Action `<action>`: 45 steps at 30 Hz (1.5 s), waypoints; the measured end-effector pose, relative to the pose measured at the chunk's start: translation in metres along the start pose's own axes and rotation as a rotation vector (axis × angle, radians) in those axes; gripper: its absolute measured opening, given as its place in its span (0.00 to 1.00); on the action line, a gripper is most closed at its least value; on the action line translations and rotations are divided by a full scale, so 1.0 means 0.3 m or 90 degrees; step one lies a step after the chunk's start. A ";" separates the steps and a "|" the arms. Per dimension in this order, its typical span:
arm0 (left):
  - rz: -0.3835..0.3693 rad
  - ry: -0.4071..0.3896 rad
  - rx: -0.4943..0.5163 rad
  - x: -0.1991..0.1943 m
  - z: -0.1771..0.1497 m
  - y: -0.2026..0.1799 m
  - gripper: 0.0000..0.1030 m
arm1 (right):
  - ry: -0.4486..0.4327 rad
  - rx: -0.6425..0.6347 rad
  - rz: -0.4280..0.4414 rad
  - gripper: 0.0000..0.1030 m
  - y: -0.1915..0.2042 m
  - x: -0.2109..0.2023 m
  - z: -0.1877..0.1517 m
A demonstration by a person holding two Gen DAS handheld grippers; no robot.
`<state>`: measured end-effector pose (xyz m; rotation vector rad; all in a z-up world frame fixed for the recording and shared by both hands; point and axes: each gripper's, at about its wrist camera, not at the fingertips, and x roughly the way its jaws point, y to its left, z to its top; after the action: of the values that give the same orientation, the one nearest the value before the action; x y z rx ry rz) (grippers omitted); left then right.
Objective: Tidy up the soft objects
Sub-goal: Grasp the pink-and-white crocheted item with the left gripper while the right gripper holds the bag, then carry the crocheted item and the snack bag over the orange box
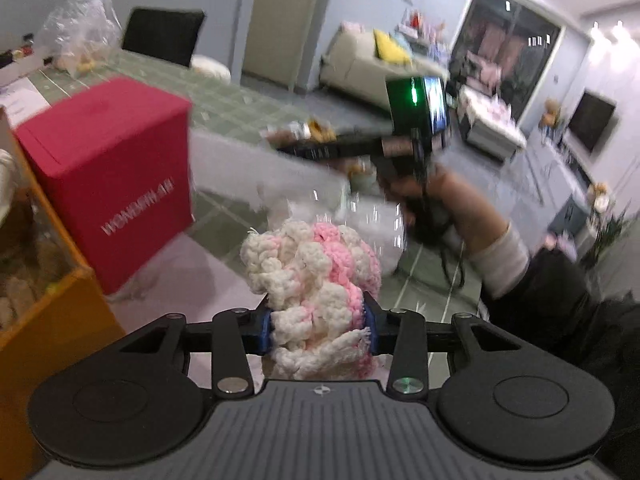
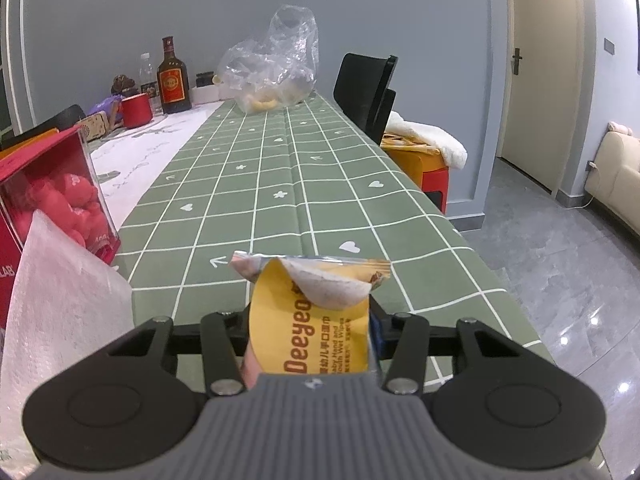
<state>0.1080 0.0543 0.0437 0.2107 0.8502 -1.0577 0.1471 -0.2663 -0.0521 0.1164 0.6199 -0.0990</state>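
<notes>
My left gripper (image 1: pixel 318 330) is shut on a fluffy pink and white knitted bundle (image 1: pixel 316 272), held above the table with its blue pads pressing both sides. In the left wrist view the other gripper device (image 1: pixel 416 120) shows at upper right, held by a hand in a white cuff. My right gripper (image 2: pixel 310 332) is shut on a yellow wet-wipes packet (image 2: pixel 316 320), whose torn silver top sticks out over the green checked tablecloth (image 2: pixel 280 168).
A red box (image 1: pixel 116 176) stands left of the bundle, beside an orange container (image 1: pixel 48 312). A red plush box (image 2: pixel 56 196) and white foam wrap (image 2: pixel 68 304) are on the left in the right wrist view. Bottles (image 2: pixel 172 80), a red cup (image 2: pixel 136 110) and a clear plastic bag (image 2: pixel 276 68) sit at the far end, with a black chair (image 2: pixel 366 92) to the right.
</notes>
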 end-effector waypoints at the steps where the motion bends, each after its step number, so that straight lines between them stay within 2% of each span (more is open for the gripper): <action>1: 0.006 -0.028 -0.011 -0.025 0.002 0.009 0.45 | -0.004 0.004 0.002 0.47 -0.005 -0.004 -0.001; 3: 0.038 -0.095 -0.029 -0.082 0.004 0.026 0.45 | -0.006 0.011 0.003 0.47 -0.012 -0.007 -0.003; 6: 0.083 -0.173 -0.097 -0.168 0.006 0.081 0.45 | -0.002 0.015 0.008 0.47 -0.015 -0.004 -0.003; 9: 0.135 -0.292 -0.167 -0.263 -0.013 0.149 0.45 | -0.006 0.010 0.009 0.47 -0.012 -0.010 -0.004; 13: 0.242 -0.421 -0.170 -0.337 -0.049 0.167 0.45 | -0.005 0.009 0.008 0.47 -0.010 -0.009 -0.003; 16: 0.304 -0.463 -0.211 -0.349 -0.053 0.168 0.46 | -0.006 0.018 0.009 0.47 -0.018 -0.011 -0.003; 19: 0.383 -0.502 -0.206 -0.335 -0.055 0.148 0.46 | -0.012 0.029 0.009 0.47 -0.027 -0.014 -0.004; 22: 0.445 -0.524 -0.215 -0.326 -0.057 0.139 0.46 | -0.023 0.036 0.009 0.47 -0.032 -0.022 -0.005; 24: 0.463 -0.519 -0.221 -0.329 -0.056 0.144 0.46 | -0.036 0.043 0.016 0.47 -0.039 -0.034 -0.007; 28: 0.515 -0.508 -0.233 -0.293 -0.045 0.156 0.46 | -0.031 0.078 0.067 0.46 -0.062 -0.039 0.005; 30: 0.518 -0.501 -0.238 -0.280 -0.040 0.161 0.46 | -0.035 0.097 0.090 0.46 -0.065 -0.049 0.011; 34: 0.529 -0.502 -0.260 -0.305 -0.058 0.181 0.46 | -0.065 0.077 0.084 0.46 -0.033 -0.108 0.026; 36: 0.535 -0.509 -0.274 -0.321 -0.073 0.189 0.46 | -0.057 0.114 0.115 0.46 -0.044 -0.153 0.048; 39: 0.517 -0.516 -0.310 -0.352 -0.096 0.208 0.46 | -0.065 0.158 0.163 0.46 -0.050 -0.228 0.097; 42: 0.508 -0.520 -0.324 -0.366 -0.116 0.218 0.46 | -0.114 0.149 0.176 0.46 0.021 -0.337 0.159; 45: 0.533 -0.530 -0.309 -0.369 -0.124 0.219 0.46 | -0.182 0.121 0.216 0.46 0.154 -0.460 0.220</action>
<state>0.1199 0.1824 0.0812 -0.2689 0.1755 -0.0781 0.0792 -0.2217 0.0856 0.3821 0.2984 0.1530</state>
